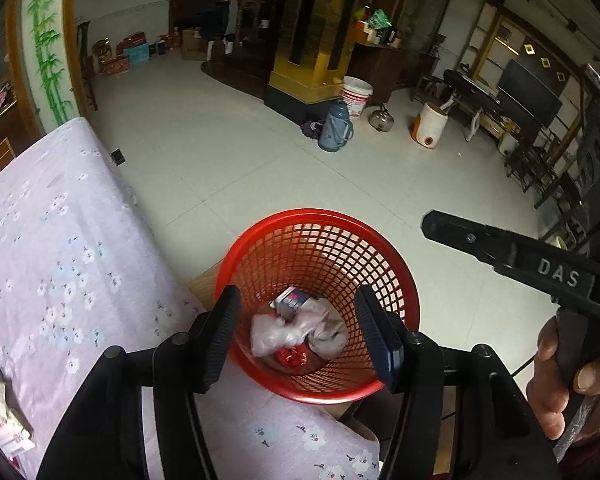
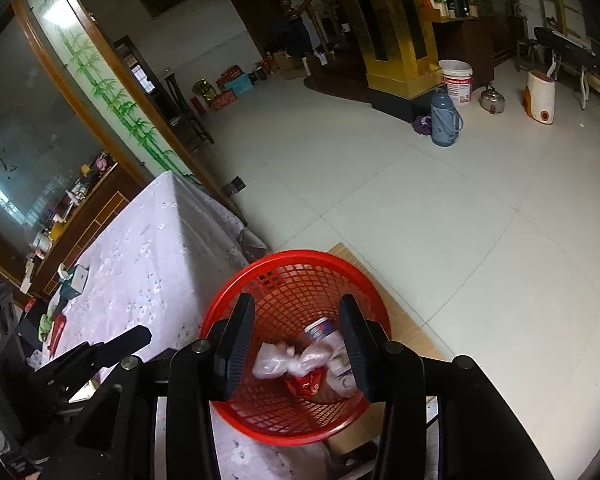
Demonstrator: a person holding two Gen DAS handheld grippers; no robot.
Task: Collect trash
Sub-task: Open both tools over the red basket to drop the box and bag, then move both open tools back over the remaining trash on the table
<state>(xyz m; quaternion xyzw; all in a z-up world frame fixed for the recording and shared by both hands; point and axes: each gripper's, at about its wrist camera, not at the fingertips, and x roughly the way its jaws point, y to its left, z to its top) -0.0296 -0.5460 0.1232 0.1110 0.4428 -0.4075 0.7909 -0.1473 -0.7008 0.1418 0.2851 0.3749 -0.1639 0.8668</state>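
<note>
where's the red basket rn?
Red basket sits on the floor beside the floral-clothed table, directly beneath both open grippers, centred low in both wrist views.

A home's living room: television (image 1: 530,94), staircase (image 1: 244,8), thermos (image 1: 335,127)

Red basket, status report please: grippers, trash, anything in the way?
Left gripper and right gripper open, empty, above red basket. Crumpled trash inside. Nothing blocking.

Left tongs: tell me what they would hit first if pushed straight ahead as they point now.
Probably the crumpled clear plastic bag lying in the red mesh plastic basket. The open left tongs point down into the basket's mouth with nothing between; depth is uncertain.
</note>
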